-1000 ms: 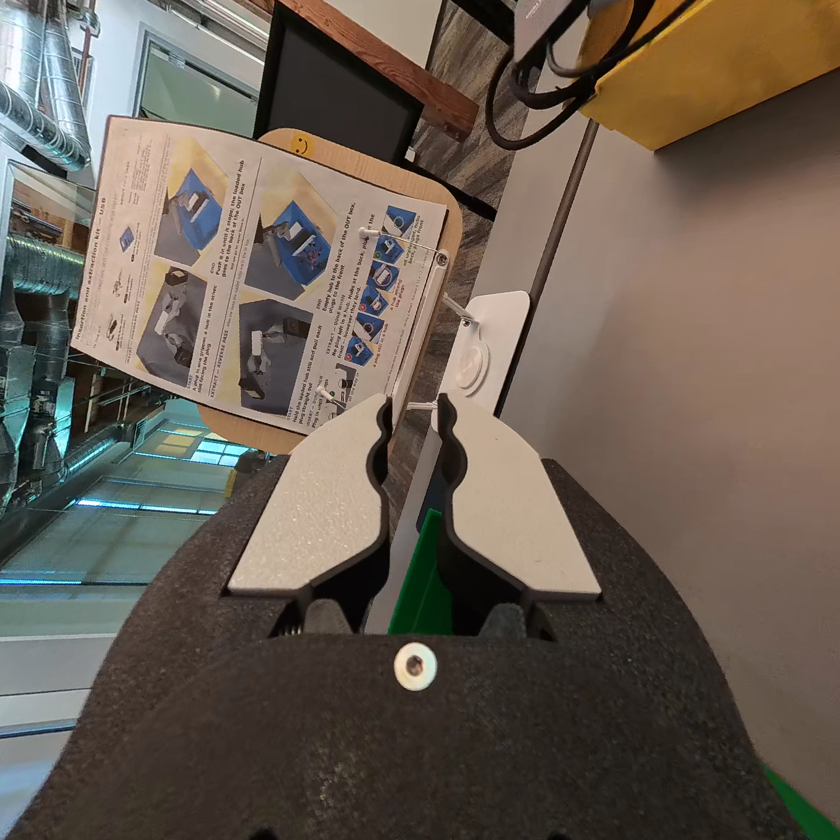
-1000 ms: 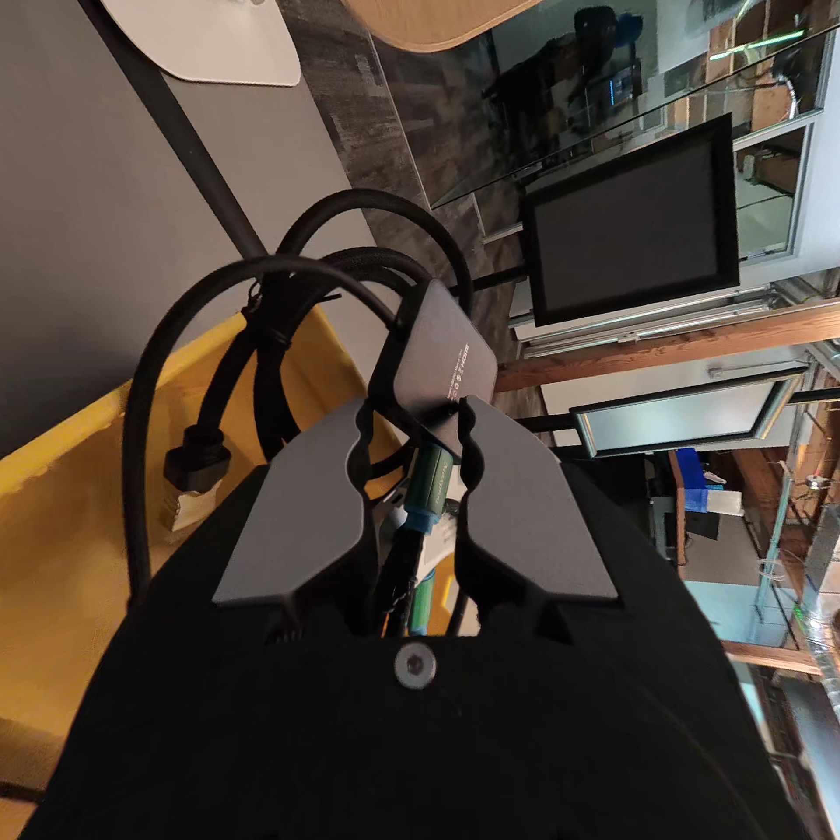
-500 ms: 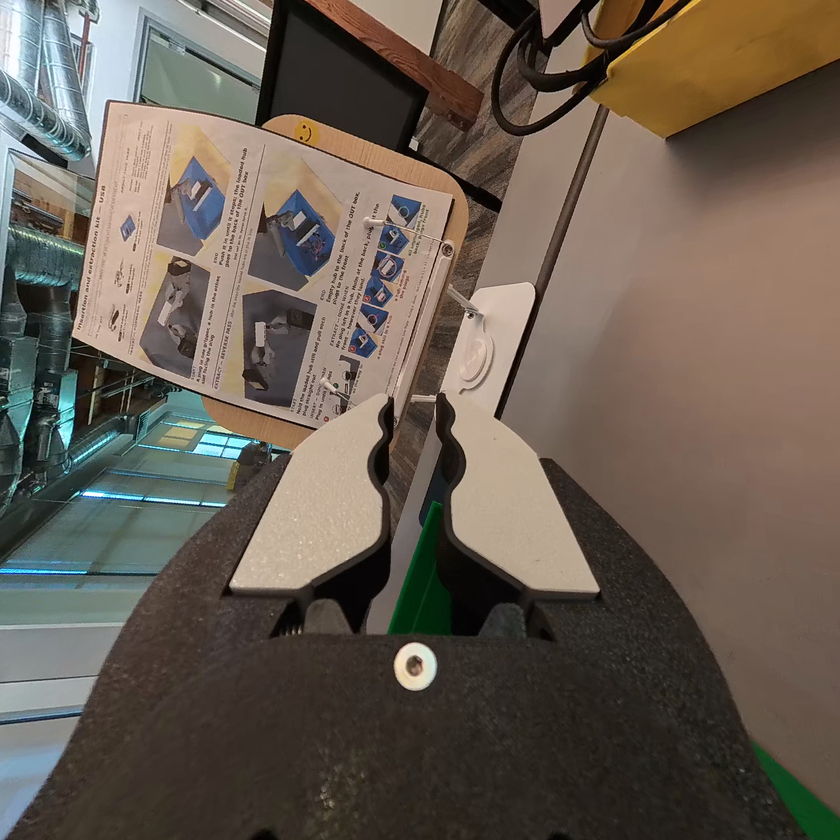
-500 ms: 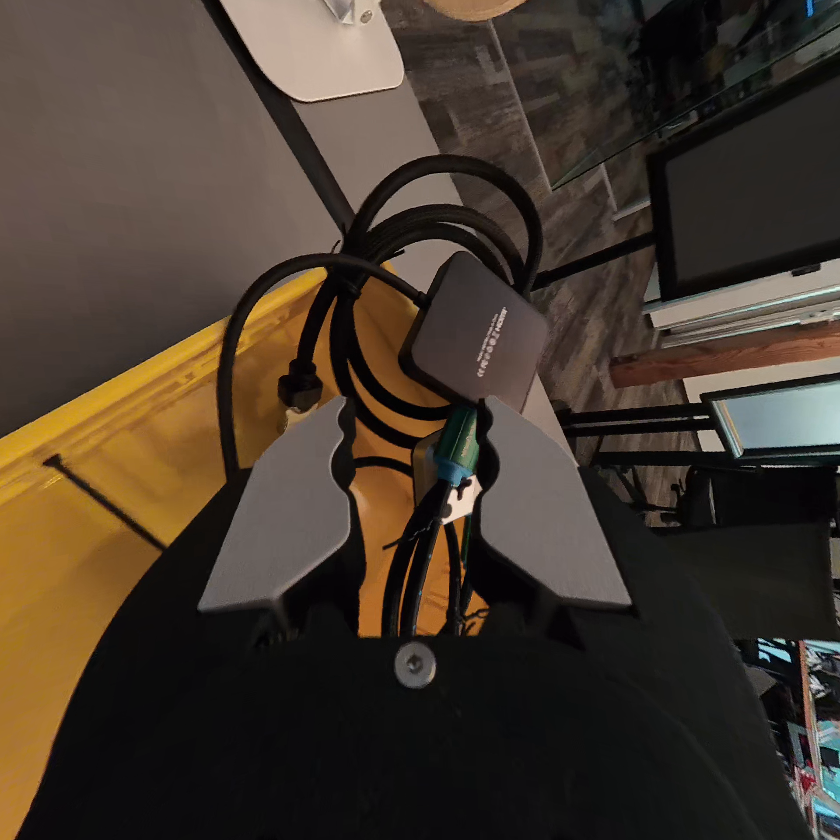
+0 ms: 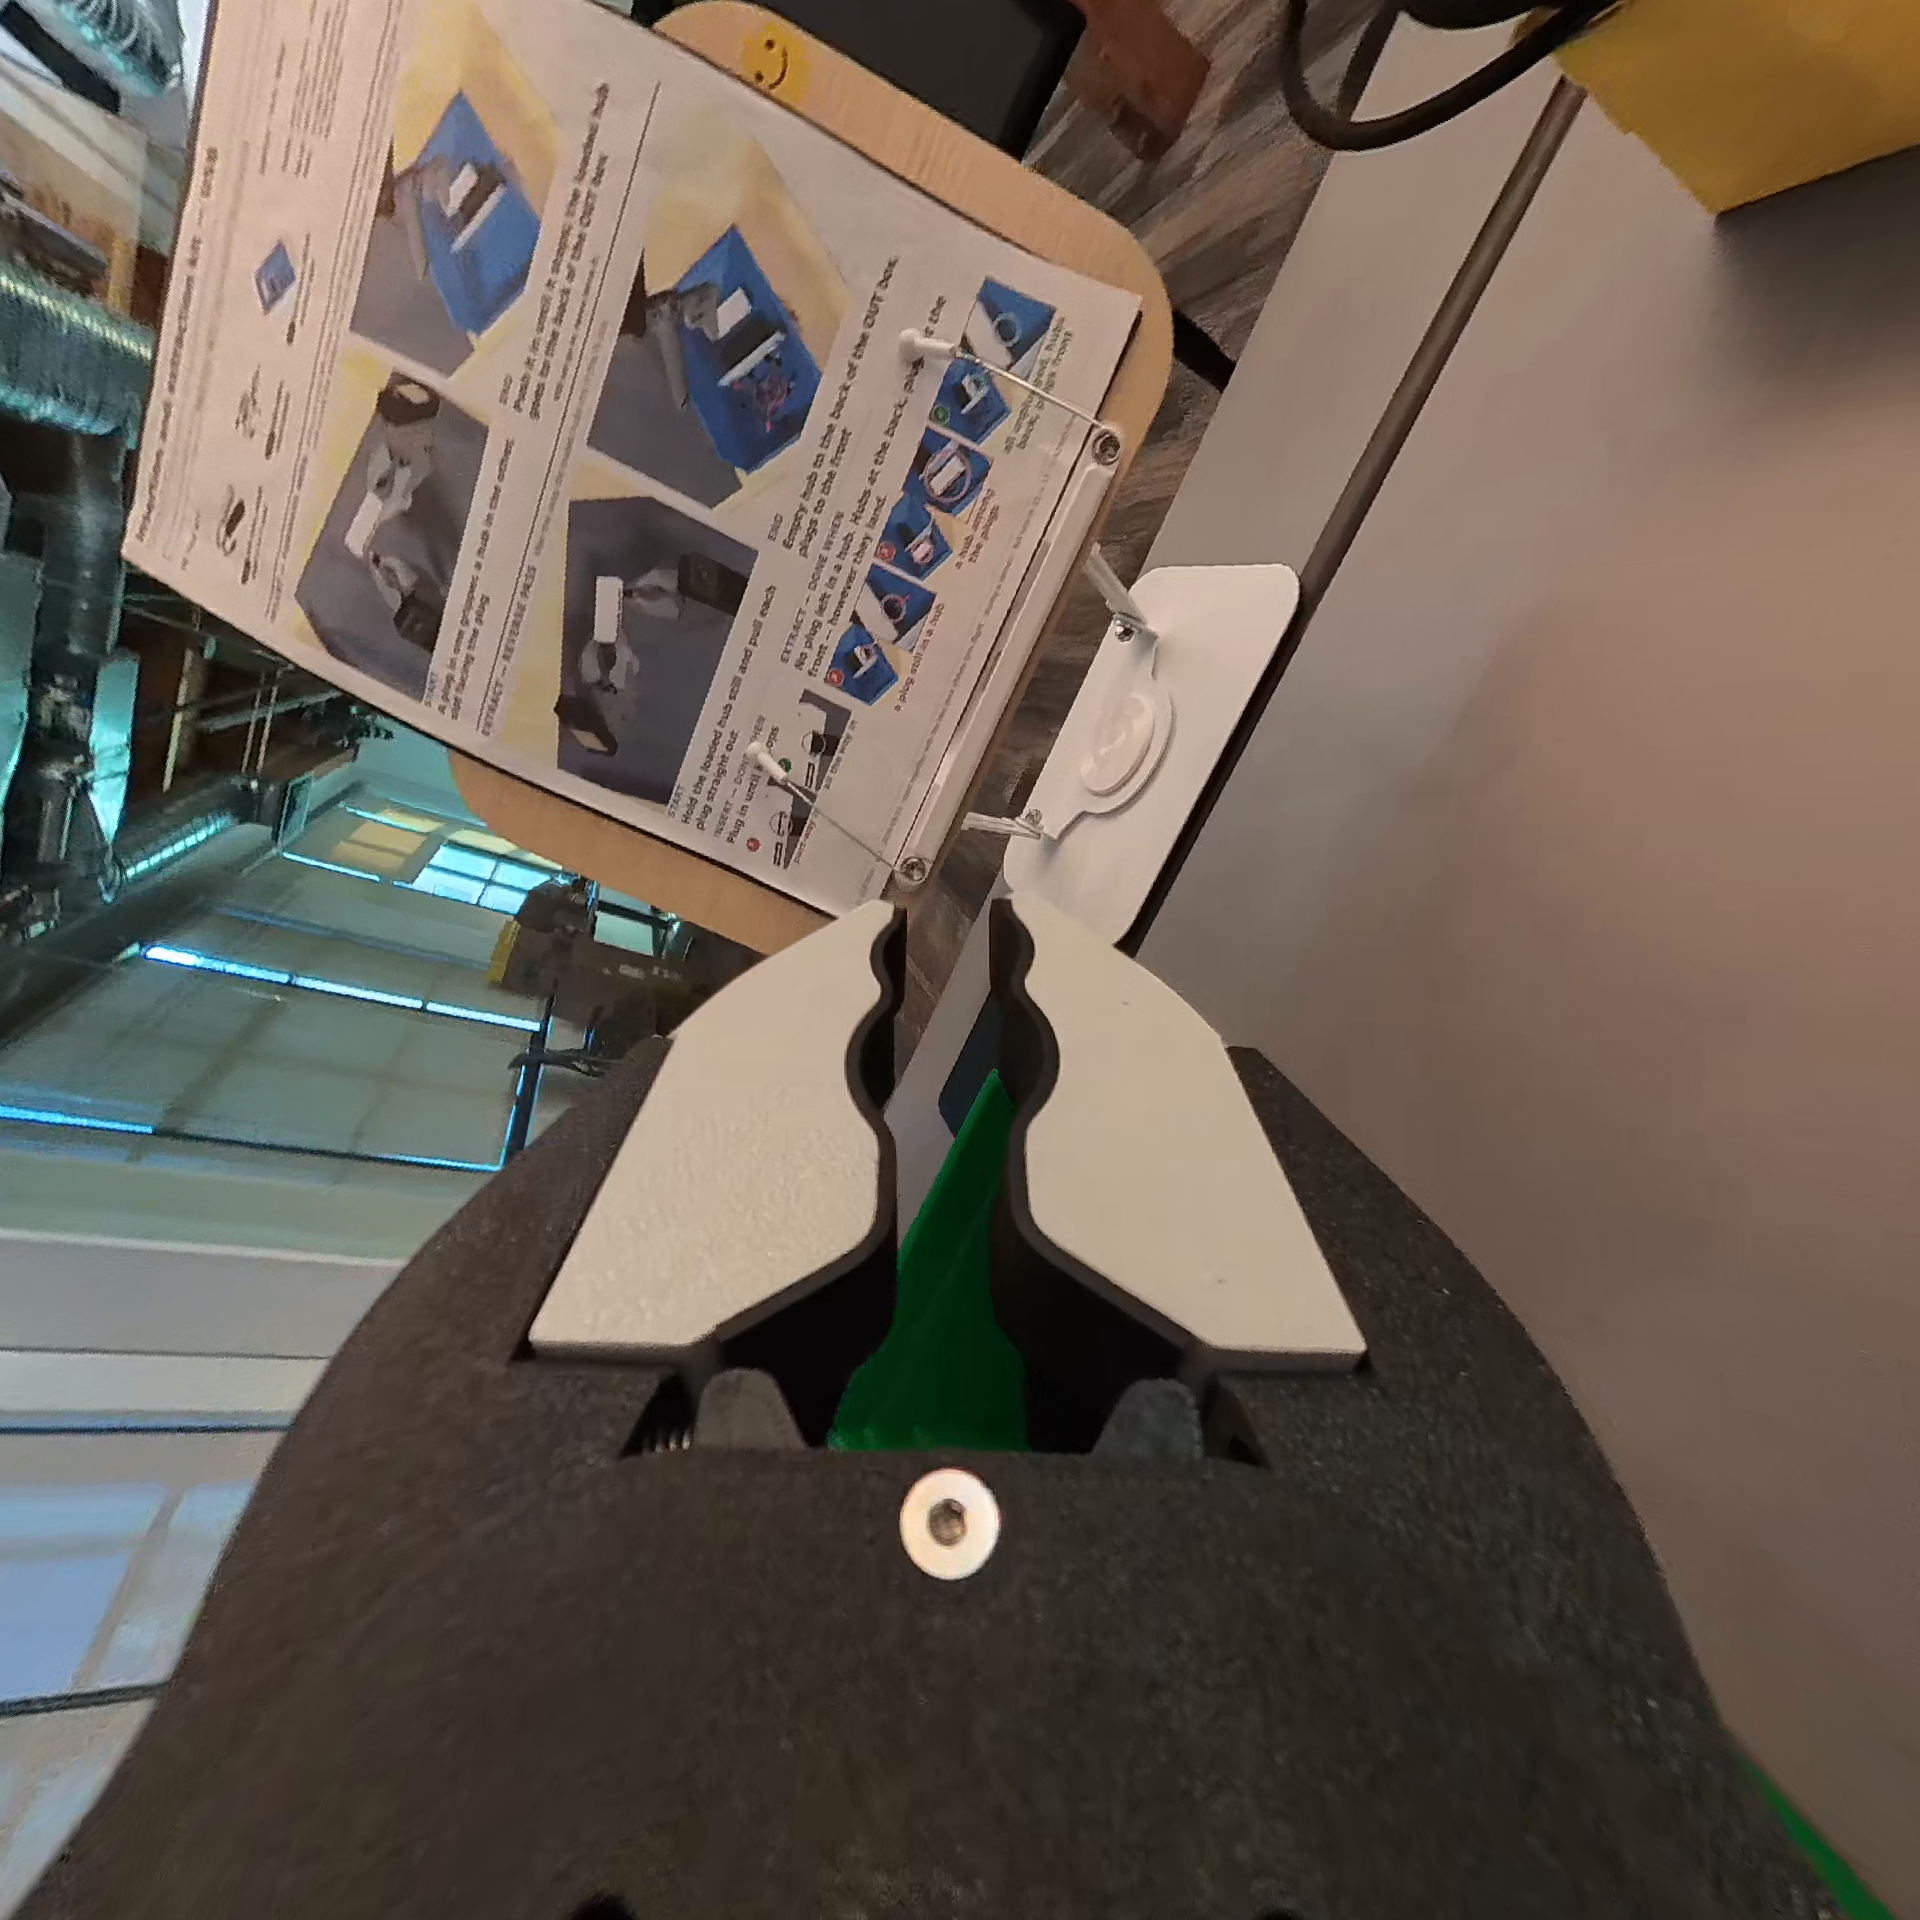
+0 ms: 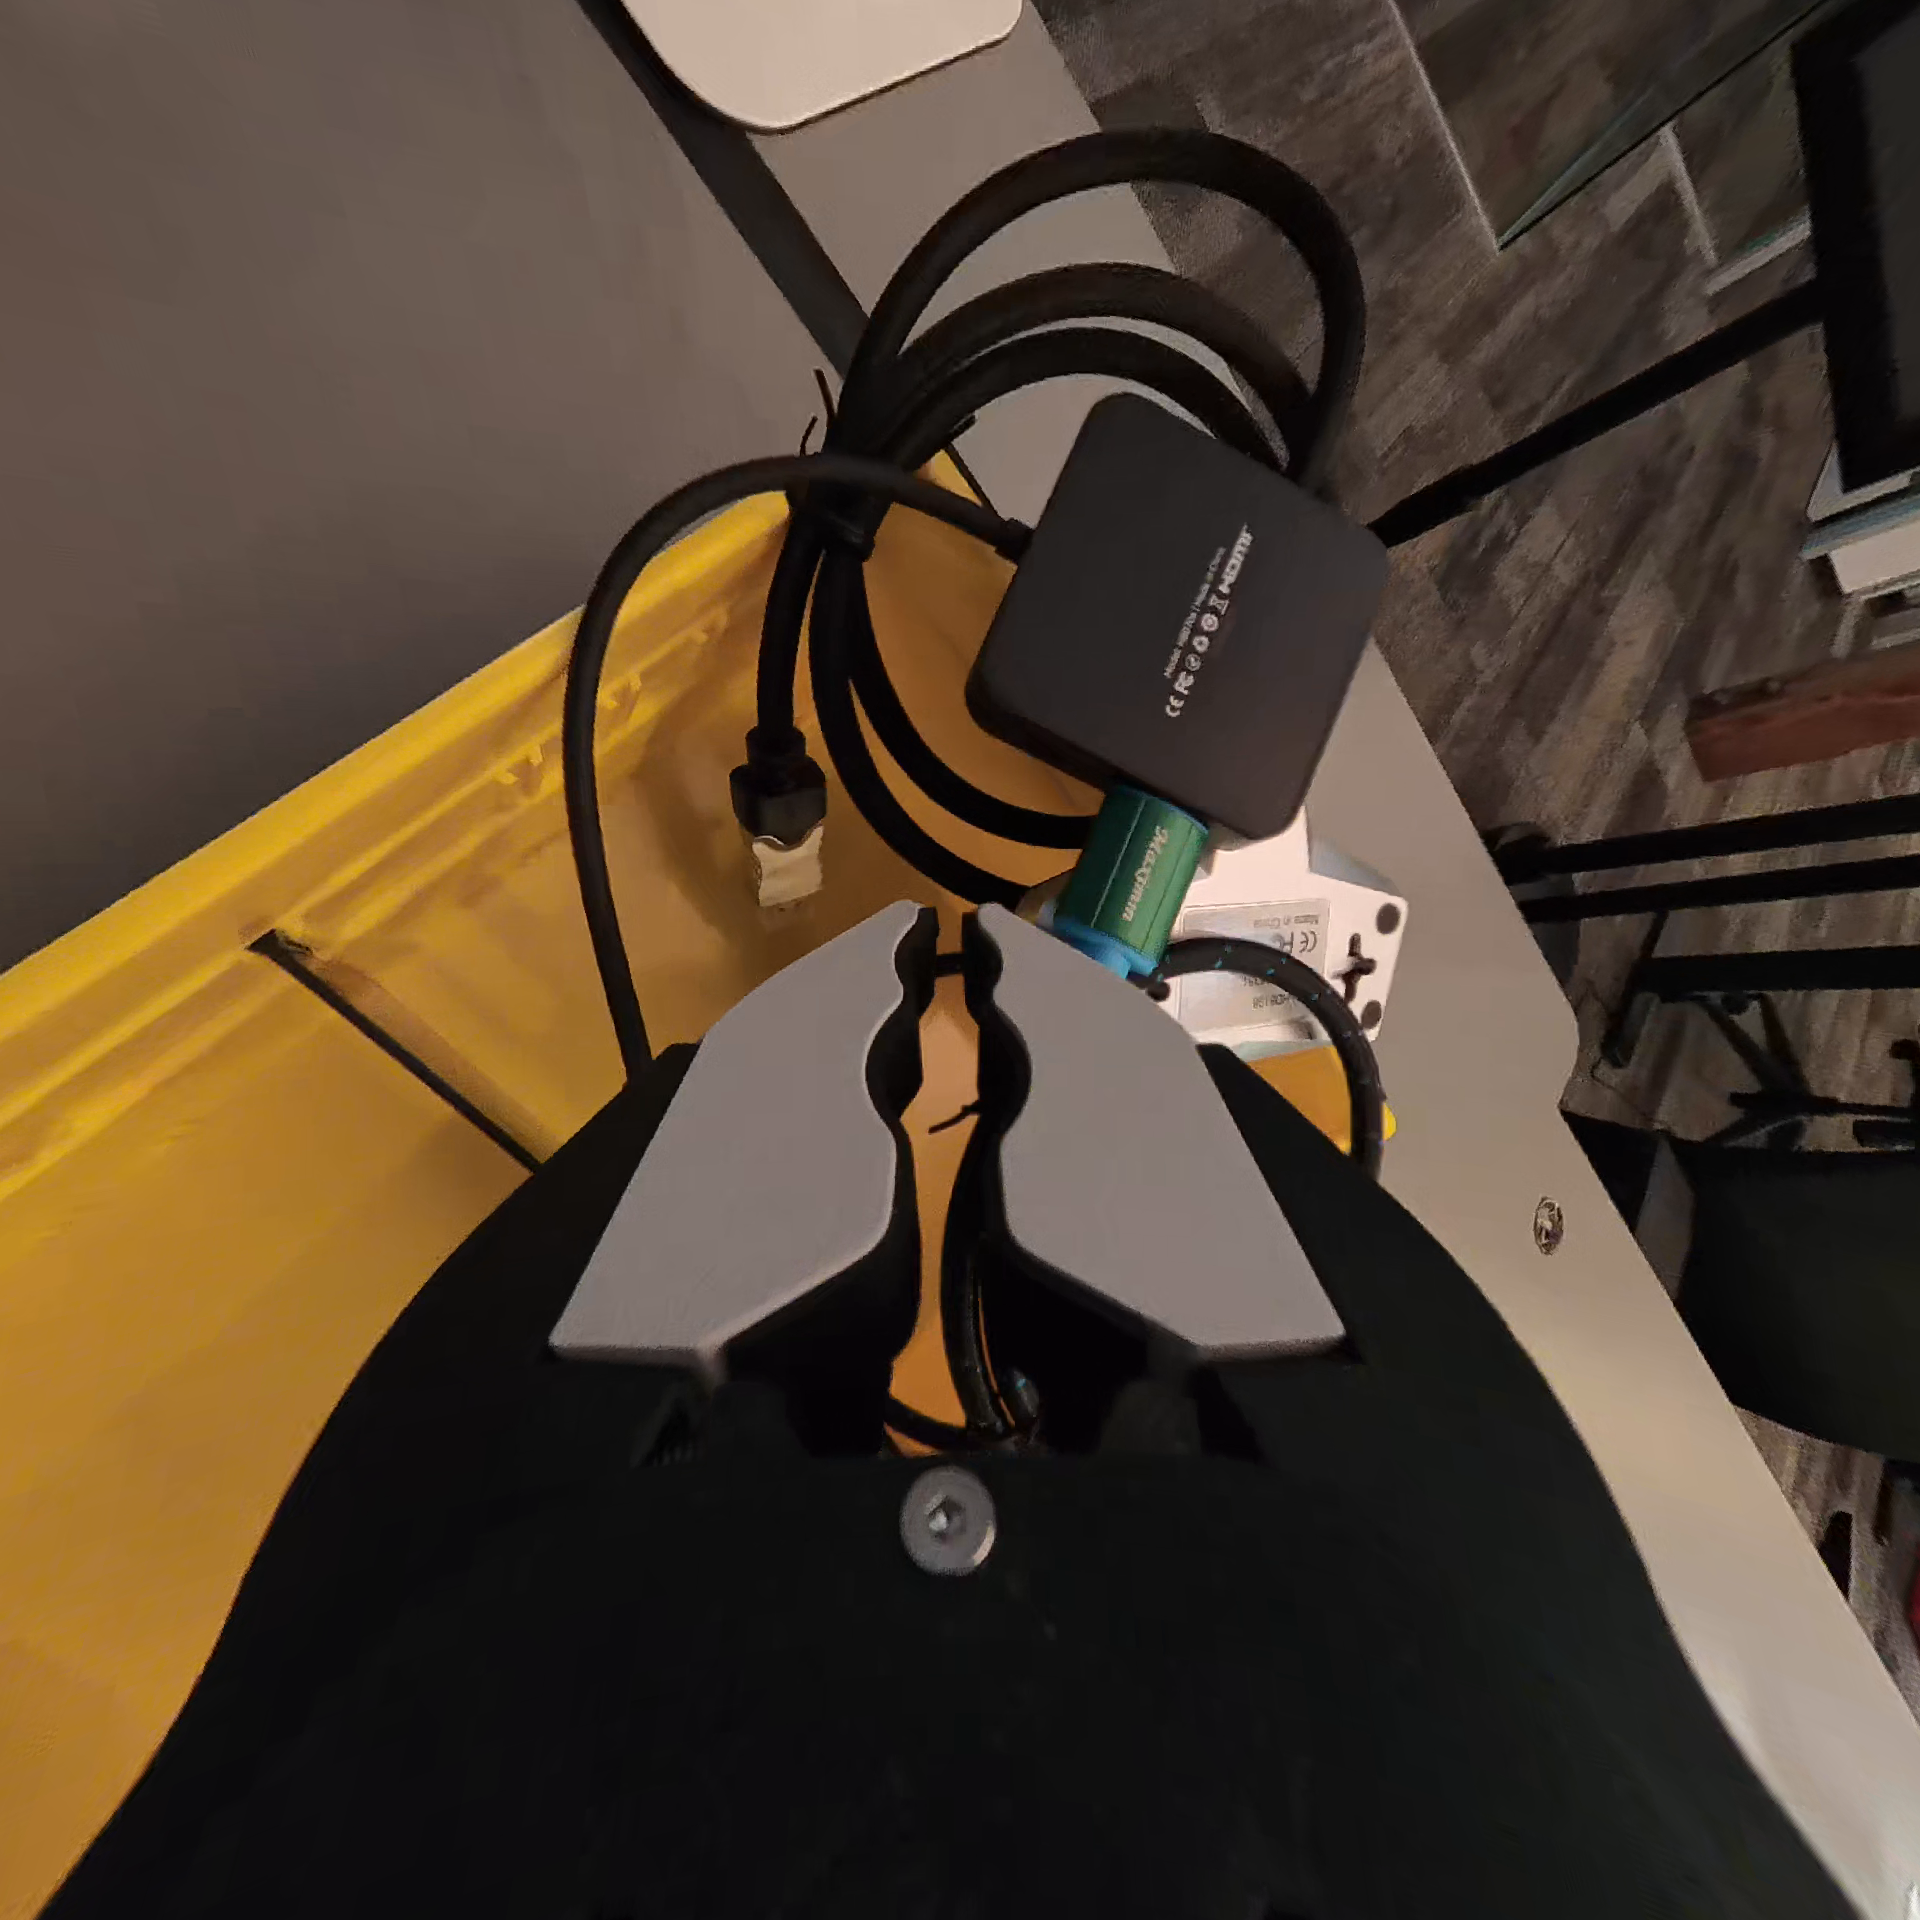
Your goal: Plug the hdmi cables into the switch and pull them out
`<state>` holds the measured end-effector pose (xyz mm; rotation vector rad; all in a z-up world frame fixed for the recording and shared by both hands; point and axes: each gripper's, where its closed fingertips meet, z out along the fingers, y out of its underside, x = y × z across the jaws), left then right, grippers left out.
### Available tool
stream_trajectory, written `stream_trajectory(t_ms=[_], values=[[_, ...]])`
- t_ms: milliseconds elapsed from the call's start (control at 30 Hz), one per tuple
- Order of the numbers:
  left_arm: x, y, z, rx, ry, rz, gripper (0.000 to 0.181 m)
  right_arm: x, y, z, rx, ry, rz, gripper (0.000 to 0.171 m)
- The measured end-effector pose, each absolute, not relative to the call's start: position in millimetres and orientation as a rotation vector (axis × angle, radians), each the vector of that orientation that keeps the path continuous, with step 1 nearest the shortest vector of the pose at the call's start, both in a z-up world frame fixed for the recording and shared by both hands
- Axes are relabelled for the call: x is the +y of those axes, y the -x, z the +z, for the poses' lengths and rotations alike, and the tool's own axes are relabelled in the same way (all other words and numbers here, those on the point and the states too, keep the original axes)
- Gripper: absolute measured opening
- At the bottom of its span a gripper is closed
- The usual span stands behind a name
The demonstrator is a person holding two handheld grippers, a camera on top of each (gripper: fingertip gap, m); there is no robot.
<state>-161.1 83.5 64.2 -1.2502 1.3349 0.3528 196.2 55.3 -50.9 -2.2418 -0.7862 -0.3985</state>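
Backing off: L gripper (image 5: 943, 935) is unchanged, tongs slightly apart, empty. R gripper (image 6: 948, 935) has pulled back from switch (image 6: 1174, 613) & its tongs have narrowed to almost together, nothing clearly in them. Green plug (image 6: 1132, 873) looks still seated, w/ switch at bin's (image 6: 312, 935) far corner. Plug's long axis runs diagonally, nose up-right into switch's near edge.
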Motion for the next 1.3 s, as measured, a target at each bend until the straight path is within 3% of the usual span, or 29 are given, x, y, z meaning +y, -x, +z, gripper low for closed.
stream_trajectory(t_ms=[167, 467, 767, 1300], values=[[91, 175, 72, 1.281, 1.286, 0.344, 0.014, 52, -193, -24, -0.747, 2.157, -0.391, 0.006], [100, 237, 95, 1.129, 1.455, 0.293, 0.012, 4, -173, 117, -0.434, 1.711, -0.258, 0.013], [94, 258, 105, 1.084, 1.481, 0.273, 0.009, 0, -221, -19, -0.629, 2.259, -0.242, 0.025], [95, 249, 97, 1.131, 1.485, 0.293, 0.009, 8, -209, -94, -0.738, 2.518, -0.035, 0.011]])
